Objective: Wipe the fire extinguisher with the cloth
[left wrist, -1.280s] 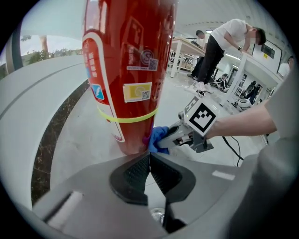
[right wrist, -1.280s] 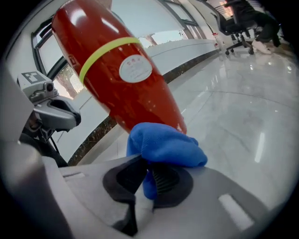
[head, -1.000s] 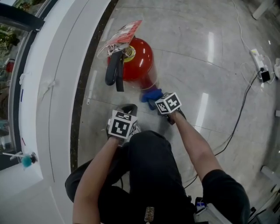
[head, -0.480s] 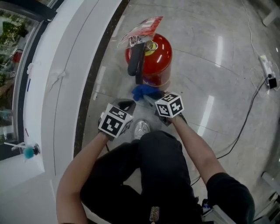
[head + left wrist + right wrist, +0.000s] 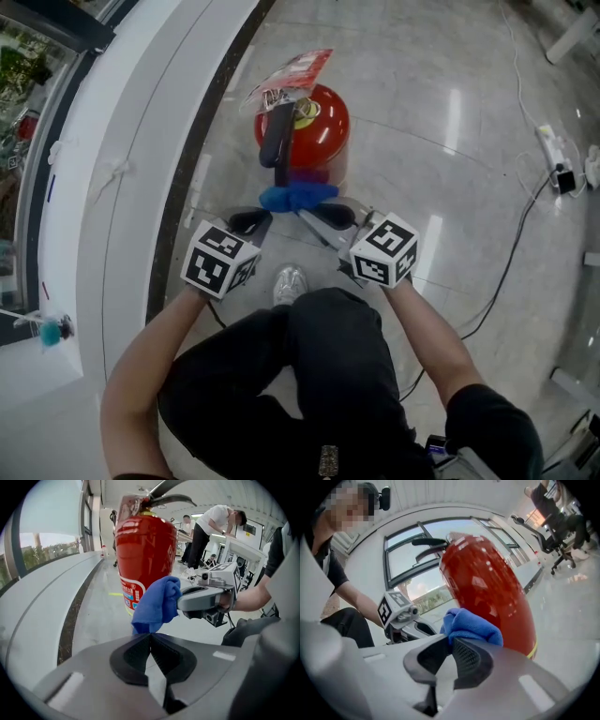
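Note:
A red fire extinguisher (image 5: 314, 127) with a black hose and handle stands on the grey floor; it also shows as the fire extinguisher (image 5: 145, 550) and the fire extinguisher (image 5: 487, 590). My right gripper (image 5: 307, 211) is shut on a bunched blue cloth (image 5: 298, 196), holding it up at the near side of the red cylinder. Whether the cloth (image 5: 471, 624) touches the cylinder I cannot tell. In its own view the right gripper (image 5: 451, 644) pinches the cloth's edge. My left gripper (image 5: 246, 221) hangs shut and empty just left of the cloth (image 5: 157, 604); the left gripper (image 5: 150, 637) points towards the extinguisher.
A white curved ledge (image 5: 122, 169) with a dark strip runs along the left. A black cable (image 5: 511, 253) and a power strip (image 5: 553, 150) lie on the floor at the right. A plastic-wrapped tag (image 5: 291, 73) hangs on the extinguisher's top. People (image 5: 211, 527) stand far behind.
Both grippers have risen. The right one has lifted the blue cloth from low beside the extinguisher's base up along its near side; the left one has come up beside it.

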`<state>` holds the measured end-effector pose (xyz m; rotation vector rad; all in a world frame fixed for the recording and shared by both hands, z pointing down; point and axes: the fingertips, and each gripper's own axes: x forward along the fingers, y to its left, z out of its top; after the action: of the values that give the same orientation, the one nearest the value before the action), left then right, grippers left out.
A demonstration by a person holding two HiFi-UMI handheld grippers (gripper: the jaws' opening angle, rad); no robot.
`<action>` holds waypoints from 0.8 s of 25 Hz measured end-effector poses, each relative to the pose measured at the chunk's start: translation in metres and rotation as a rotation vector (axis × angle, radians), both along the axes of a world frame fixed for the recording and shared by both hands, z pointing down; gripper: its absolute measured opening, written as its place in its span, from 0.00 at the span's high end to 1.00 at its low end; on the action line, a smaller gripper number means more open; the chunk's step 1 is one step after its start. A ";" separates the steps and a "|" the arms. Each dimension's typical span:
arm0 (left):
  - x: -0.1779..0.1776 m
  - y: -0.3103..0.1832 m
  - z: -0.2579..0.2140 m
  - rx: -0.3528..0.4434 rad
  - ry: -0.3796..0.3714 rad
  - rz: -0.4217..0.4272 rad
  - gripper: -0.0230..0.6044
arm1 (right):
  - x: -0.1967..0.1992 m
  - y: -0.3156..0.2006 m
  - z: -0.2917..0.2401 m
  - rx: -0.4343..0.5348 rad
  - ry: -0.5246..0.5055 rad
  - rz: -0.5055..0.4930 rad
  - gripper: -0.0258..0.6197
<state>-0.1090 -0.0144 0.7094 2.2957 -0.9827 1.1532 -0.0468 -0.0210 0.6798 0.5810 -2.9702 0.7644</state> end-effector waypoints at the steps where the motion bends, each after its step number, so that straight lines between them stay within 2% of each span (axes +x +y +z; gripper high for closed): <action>1: 0.002 -0.003 -0.008 0.018 0.011 -0.003 0.95 | 0.007 -0.001 -0.013 0.024 -0.013 0.013 0.91; 9: 0.002 -0.035 -0.071 0.172 0.046 -0.031 0.95 | 0.052 -0.017 -0.099 0.187 -0.043 0.098 0.91; 14: -0.001 -0.055 -0.104 0.256 0.074 -0.058 0.95 | 0.075 -0.040 -0.141 0.267 -0.016 0.164 0.91; 20: -0.009 -0.081 -0.135 0.320 0.072 -0.031 0.95 | 0.108 -0.074 -0.203 0.386 0.024 0.263 0.91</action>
<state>-0.1178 -0.0951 0.5745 2.5356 -1.2468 0.9502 0.0611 -0.0947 0.4771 1.0027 -3.0695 0.1784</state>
